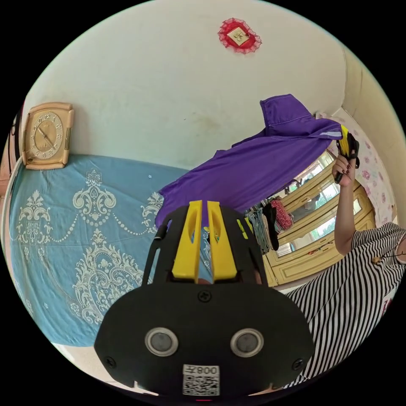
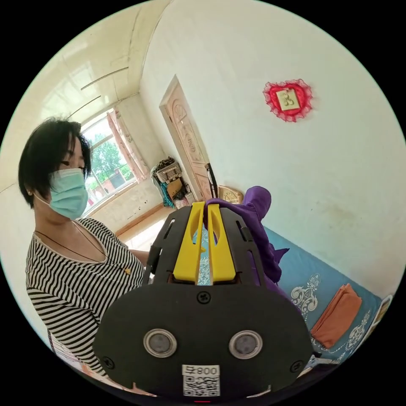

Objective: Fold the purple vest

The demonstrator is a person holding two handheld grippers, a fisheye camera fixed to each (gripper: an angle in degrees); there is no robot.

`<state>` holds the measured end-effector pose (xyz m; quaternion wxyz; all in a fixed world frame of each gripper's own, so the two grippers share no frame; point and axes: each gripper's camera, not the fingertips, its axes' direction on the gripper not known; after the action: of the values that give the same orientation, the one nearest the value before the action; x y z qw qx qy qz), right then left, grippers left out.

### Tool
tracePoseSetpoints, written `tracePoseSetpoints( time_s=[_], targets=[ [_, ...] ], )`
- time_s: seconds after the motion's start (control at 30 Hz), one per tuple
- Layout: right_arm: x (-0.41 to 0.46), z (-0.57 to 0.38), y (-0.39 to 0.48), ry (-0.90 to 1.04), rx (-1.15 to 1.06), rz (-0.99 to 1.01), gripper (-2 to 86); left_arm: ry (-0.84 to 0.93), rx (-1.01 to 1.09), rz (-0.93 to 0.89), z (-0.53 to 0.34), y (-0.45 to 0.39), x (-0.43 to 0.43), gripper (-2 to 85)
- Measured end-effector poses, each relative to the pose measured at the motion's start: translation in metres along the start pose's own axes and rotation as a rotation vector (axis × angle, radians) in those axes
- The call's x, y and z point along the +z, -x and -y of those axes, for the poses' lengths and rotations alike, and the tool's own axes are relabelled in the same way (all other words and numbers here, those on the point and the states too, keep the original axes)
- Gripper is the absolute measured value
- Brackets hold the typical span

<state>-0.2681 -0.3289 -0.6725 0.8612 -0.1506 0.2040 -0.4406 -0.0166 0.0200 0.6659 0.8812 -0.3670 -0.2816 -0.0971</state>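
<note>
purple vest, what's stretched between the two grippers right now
In the left gripper view, the purple vest itself spans the gap, hanging in the air from the left gripper up to the right gripper above the blue bedspread.

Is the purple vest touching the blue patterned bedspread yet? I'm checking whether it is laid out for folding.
Apart. In the left gripper view the purple vest hangs stretched between both grippers, with white wall showing beneath its lower edge above the blue patterned bedspread.

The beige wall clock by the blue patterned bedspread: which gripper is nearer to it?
Left. The left gripper faces the blue patterned bedspread near the beige wall clock; the right gripper is raised beyond the purple vest.
</note>
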Motion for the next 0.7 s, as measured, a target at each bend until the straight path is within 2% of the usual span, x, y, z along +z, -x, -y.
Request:
tracePoseSetpoints(
  time_s=[0.17,0.33,0.5,0.7],
  targets=[
    [-0.061,-0.004,0.068,-0.025,-0.107,0.019,0.8,-0.020,0.069,0.037,-0.029,0.004,-0.061,4.9],
    [-0.118,-0.023,0.098,-0.116,-0.085,0.039,0.8,0.040,0.087,0.060,-0.067,0.019,-0.091,6.9],
    [-0.146,-0.039,0.121,-0.125,-0.076,0.105,0.7,0.174,0.095,-0.101,-0.103,0.029,-0.084,9.2],
    [-0.173,-0.040,0.168,-0.095,-0.155,0.124,0.6,0.331,0.133,-0.212,-0.136,0.028,-0.068,10.2]
  ],
)
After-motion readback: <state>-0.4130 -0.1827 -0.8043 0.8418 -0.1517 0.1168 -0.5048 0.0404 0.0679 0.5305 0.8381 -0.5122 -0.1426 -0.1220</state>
